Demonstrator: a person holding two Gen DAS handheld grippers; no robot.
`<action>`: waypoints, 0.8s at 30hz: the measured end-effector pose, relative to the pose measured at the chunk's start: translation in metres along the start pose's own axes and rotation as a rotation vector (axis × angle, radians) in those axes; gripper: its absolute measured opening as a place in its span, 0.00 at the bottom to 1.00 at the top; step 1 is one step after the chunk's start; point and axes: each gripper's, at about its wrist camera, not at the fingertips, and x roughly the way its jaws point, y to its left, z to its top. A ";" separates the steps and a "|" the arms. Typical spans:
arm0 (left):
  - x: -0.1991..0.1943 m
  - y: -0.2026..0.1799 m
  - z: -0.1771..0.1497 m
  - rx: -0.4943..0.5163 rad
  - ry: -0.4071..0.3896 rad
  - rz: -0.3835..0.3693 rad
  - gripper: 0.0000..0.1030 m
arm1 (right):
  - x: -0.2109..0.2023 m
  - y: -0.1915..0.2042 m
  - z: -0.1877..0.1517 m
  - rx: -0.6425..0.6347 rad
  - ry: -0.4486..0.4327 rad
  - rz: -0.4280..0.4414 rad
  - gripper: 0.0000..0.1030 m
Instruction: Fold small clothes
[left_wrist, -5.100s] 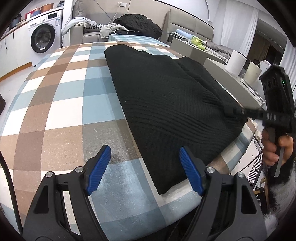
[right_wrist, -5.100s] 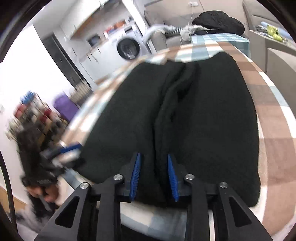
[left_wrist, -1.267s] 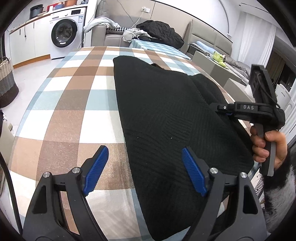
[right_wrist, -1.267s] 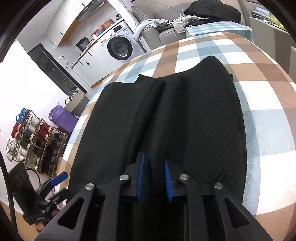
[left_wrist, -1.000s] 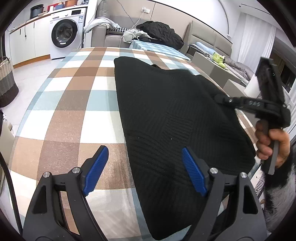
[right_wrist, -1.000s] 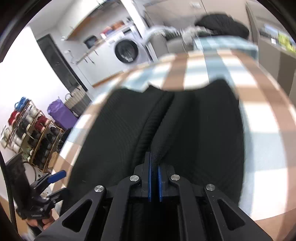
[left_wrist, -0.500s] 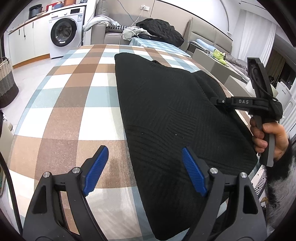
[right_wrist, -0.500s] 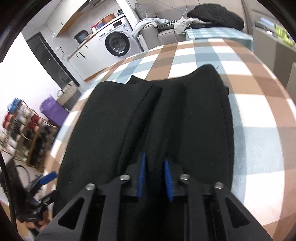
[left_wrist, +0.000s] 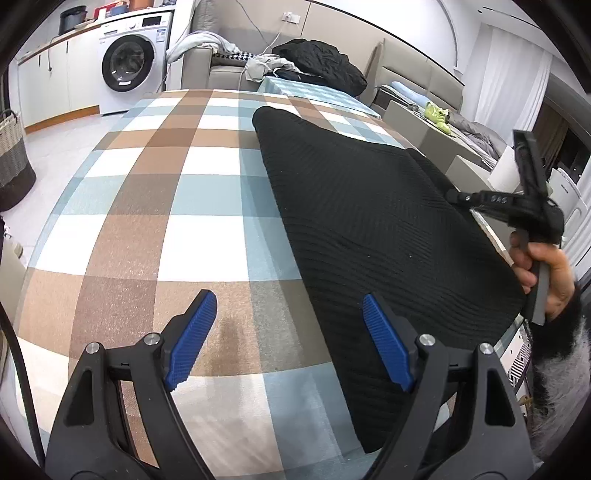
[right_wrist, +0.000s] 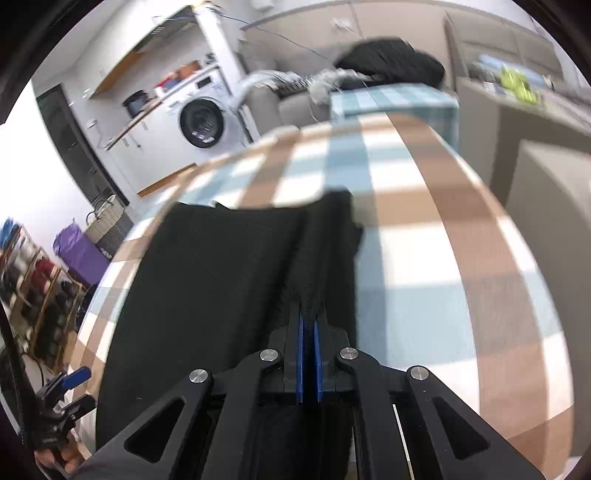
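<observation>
One black knit sweater (left_wrist: 373, 221) lies lengthwise on the checked tabletop (left_wrist: 155, 206); right gripper (right_wrist: 308, 332) fingers pinched on its right-edge ridge, left gripper (left_wrist: 284, 332) fingers wide open, empty, straddling the near-left edge, prob grabs next.

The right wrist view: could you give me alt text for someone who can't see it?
The right gripper is shut on a raised ridge of a black knit garment lying on a checked tablecloth. Behind are a washing machine and a sofa.
</observation>
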 end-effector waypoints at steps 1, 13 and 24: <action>0.000 0.000 0.000 0.001 0.001 -0.001 0.77 | 0.002 -0.002 -0.001 -0.002 0.006 -0.002 0.05; 0.006 -0.009 -0.002 0.022 0.013 -0.006 0.77 | -0.032 0.031 -0.013 -0.092 -0.010 0.093 0.38; 0.007 -0.008 -0.004 0.020 0.020 -0.009 0.77 | -0.034 0.044 -0.026 -0.146 -0.034 0.083 0.09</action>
